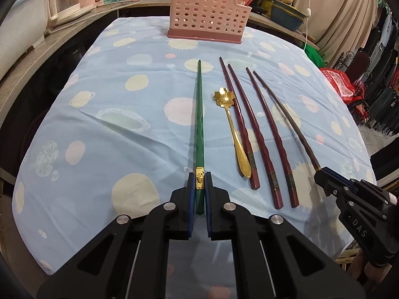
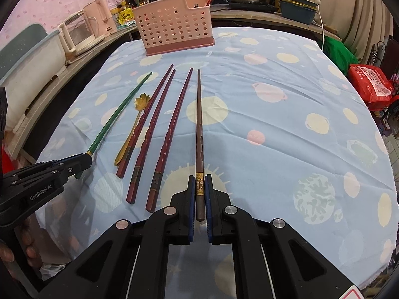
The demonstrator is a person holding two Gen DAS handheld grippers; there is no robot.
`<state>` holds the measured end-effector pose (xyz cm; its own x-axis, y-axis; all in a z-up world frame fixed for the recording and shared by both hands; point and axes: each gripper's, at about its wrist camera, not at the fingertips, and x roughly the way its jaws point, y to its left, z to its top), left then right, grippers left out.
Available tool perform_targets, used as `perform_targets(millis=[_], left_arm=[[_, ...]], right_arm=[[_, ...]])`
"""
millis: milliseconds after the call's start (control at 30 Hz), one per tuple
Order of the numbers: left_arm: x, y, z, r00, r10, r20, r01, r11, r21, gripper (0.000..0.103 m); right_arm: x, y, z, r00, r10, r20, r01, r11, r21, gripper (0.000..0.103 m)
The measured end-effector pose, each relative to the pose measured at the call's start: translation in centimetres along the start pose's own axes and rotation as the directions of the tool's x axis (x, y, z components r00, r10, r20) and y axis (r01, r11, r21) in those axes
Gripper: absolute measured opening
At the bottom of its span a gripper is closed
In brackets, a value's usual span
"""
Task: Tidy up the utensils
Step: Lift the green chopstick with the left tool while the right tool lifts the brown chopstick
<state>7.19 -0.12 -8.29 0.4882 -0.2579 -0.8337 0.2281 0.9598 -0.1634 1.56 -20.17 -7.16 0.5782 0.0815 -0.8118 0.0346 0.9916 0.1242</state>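
The pink perforated holder (image 1: 209,12) stands at the far end of the tablecloth (image 1: 112,129), straight ahead of the left gripper (image 1: 199,182) and ahead and to the left of the right gripper (image 2: 199,183). The left gripper's pads pinch the green chopstick (image 1: 199,114) at its gold-banded butt; the right gripper likewise clamps the brown chopstick (image 2: 199,124). Each stick's long axis runs forward from its gripper, tip toward the holder (so a lift and tilt upright seems needed). Between them lie three red chopsticks (image 1: 264,134) and the gold spoon (image 1: 234,129), loose; the spoon sits nearer the left gripper.
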Motion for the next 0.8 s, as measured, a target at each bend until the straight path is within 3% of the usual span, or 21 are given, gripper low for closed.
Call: perform_targets(millis=[467, 800], left_arm=[[-5.9, 0.4, 1.6, 0.992, -0.028, 0.119, 0.031, 0.999, -0.017, 0.007], [-10.7, 0.8, 4.6, 0.969, -0.030, 0.246, 0.033, 0.999, -0.010, 0.007]], right_arm=[[-5.7, -1.0, 1.6, 0.992, 0.021, 0.120, -0.025, 0.999, 0.031, 0.007], [-10.4, -2.2, 5.5, 0.967, 0.050, 0.252, -0.068, 0.996, 0.064, 0.007]])
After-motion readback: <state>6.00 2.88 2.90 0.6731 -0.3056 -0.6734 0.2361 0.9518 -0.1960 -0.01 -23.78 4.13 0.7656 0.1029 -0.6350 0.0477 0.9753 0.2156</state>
